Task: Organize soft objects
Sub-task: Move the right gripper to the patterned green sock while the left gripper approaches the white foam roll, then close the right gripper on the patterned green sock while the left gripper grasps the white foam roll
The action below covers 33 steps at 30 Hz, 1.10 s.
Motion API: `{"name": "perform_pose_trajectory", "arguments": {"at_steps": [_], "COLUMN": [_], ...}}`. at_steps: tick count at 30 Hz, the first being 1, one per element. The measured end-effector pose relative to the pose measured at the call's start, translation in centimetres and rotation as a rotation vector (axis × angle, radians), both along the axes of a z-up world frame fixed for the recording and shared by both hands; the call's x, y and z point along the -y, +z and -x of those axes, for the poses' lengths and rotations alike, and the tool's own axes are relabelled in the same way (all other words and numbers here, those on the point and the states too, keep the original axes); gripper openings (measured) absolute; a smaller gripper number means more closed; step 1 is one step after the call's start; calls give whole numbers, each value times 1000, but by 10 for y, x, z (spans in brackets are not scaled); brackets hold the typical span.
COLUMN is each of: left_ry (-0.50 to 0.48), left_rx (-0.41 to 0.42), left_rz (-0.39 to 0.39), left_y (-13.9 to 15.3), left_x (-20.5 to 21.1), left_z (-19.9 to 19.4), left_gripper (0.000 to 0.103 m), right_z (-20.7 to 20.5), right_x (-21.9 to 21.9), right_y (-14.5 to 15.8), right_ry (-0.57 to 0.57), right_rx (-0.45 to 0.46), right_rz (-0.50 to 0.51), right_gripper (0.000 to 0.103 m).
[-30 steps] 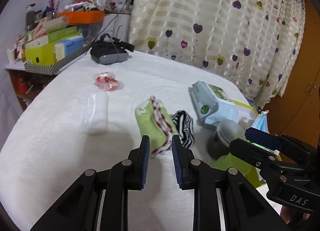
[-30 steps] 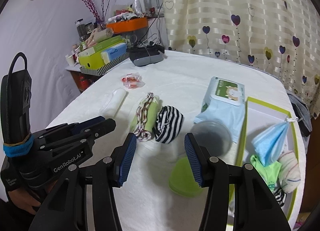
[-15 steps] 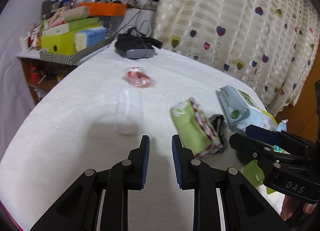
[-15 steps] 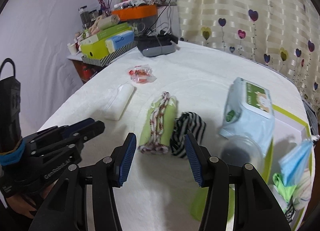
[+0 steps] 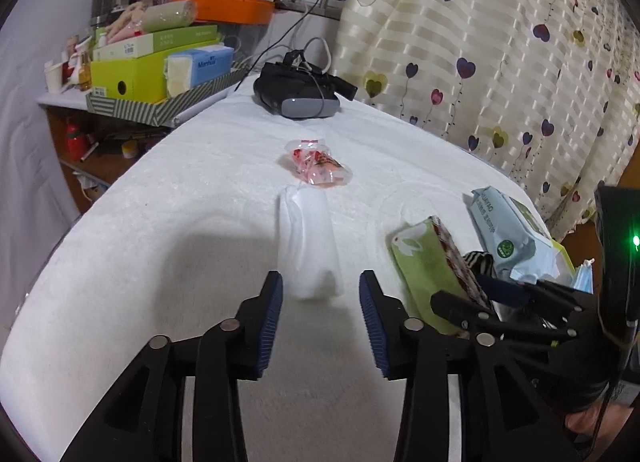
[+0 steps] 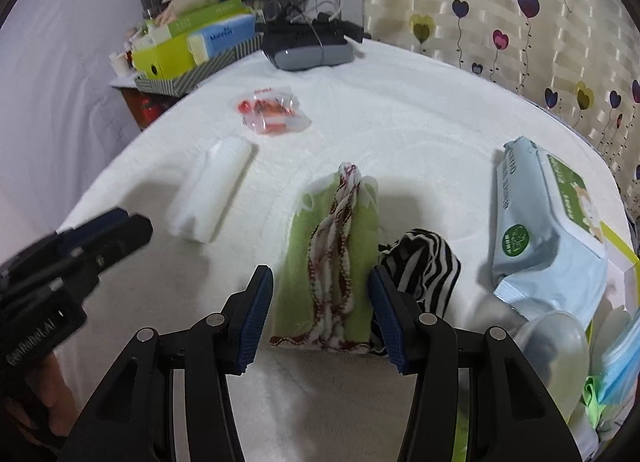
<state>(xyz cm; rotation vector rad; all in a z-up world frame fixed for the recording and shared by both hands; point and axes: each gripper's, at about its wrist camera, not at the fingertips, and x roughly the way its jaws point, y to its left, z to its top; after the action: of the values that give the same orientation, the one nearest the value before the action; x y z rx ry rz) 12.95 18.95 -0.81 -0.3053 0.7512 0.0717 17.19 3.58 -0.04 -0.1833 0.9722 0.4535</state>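
1. The table (image 5: 168, 246), under a white fleecy cover, fills the space below and ahead of both claws

2. The wipes pack (image 6: 548, 229) lies ahead and to the right of the right claw (image 6: 322, 312), well clear of its pads

3. The green cloth (image 6: 334, 258), topped with a red-and-white twisted cord, lies lengthwise straight ahead of the right claw; its near end sits between the two pads, which stand wide apart and do not press on it, so nothing is gripped

4. The striped sock (image 6: 420, 262) is bunched just outside the right claw's right pad, touching the green cloth's right edge

5. The white roll (image 5: 310, 246) lies straight ahead of the left claw (image 5: 320, 320), its near end just past the fingertips; the jaws have just been opening and now stand apart with nothing between the pads

6. The snack bag (image 5: 318, 167), clear with red contents, rests beyond the far end of the white roll, further ahead of the left claw
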Motion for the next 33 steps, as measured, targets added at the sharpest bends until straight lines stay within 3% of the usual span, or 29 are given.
{"name": "perform_pose_trajectory", "arguments": {"at_steps": [1,3,5,15,25,27,29,31,33], "left_ry": [1,0,0,-6,17,23,37,46,50], "left_rx": [-5,-13,-20,-66,-115,-115,-115,-114,-111], "left_rz": [4,9,4,-37,-148,-181,-202,-208,-202], "left_y": [-2,-4,-7,-18,-31,-32,-32,-31,-29], "left_x": [-1,-3,-3,4,16,17,17,15,14], "left_z": [-3,-8,-12,-37,-59,-60,-59,-58,-55], "left_gripper": [41,41,41,42,42,39,29,19,16], "right_z": [0,1,4,20,27,29,31,34,37], "right_x": [0,1,3,11,23,25,27,30,32], "right_y": [-1,-1,2,23,38,41,43,46,49], "right_ry": [-1,-3,4,44,40,40,39,38,34], "right_rx": [2,11,32,91,113,118,125,130,138], "right_rz": [2,4,4,-61,-129,-142,-149,-159,-167], "right_gripper": [49,23,19,18,18,18,18,18,18]}}
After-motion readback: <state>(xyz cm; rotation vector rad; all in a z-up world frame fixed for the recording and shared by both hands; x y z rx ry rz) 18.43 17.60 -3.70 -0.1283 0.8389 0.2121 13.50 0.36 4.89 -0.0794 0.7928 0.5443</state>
